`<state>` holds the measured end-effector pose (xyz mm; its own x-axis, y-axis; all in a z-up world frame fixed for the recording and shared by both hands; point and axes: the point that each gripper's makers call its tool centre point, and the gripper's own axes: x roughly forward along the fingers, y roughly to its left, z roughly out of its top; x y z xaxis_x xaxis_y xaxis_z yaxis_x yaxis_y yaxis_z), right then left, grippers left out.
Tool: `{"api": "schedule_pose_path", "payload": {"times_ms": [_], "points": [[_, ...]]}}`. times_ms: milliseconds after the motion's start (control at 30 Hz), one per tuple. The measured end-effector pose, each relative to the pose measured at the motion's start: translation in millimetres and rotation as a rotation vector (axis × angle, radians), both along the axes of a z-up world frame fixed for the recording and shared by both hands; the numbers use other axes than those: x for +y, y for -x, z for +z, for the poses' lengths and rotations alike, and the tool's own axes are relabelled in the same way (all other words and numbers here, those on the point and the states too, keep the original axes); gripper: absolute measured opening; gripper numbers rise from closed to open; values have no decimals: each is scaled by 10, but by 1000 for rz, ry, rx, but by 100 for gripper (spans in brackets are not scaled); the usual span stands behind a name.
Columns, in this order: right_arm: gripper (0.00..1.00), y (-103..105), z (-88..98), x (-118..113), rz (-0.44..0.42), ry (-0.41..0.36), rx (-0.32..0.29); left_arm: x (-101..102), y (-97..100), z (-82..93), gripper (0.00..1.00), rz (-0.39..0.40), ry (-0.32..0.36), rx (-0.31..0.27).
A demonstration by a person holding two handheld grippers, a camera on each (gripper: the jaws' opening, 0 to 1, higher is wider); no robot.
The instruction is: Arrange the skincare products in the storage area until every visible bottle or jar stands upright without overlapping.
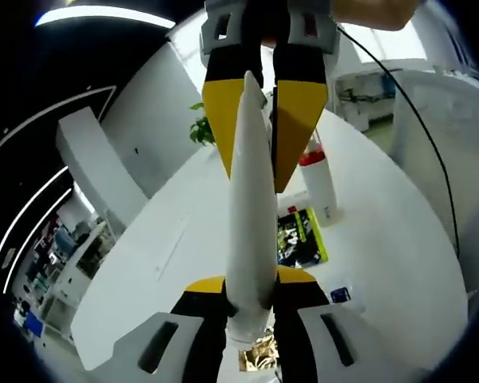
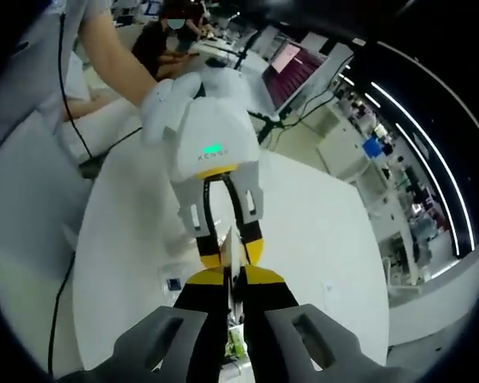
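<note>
Both hand-held grippers clamp one long white plastic tube [image 1: 251, 231] above the round white surface [image 1: 399, 263]: the left hand-held gripper [image 1: 251, 307] grips one end, the right hand-held gripper [image 1: 263, 120] the other. A white bottle with a red band [image 1: 319, 182] stands upright beside a green-edged booklet [image 1: 302, 236].

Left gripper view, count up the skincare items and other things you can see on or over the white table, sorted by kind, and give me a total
White tubes held between the two grippers: 1
White bottles with a red band, standing on the table: 1
Green and black flat packs lying on the table: 1
Small blue and white items on the table: 1
Total: 4
</note>
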<state>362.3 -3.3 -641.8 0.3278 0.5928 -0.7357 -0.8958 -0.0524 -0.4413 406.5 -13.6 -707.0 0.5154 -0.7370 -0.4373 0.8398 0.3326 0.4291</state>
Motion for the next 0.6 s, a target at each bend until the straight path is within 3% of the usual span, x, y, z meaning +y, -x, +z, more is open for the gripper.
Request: {"api": "schedule_pose_path", "payload": {"times_ms": [367, 600], "points": [[4, 99, 4, -235, 1, 62, 72, -306, 150, -23, 21, -8, 93, 98], [4, 192, -79, -432, 13, 145, 143, -559, 302, -123, 21, -5, 175, 196]]}}
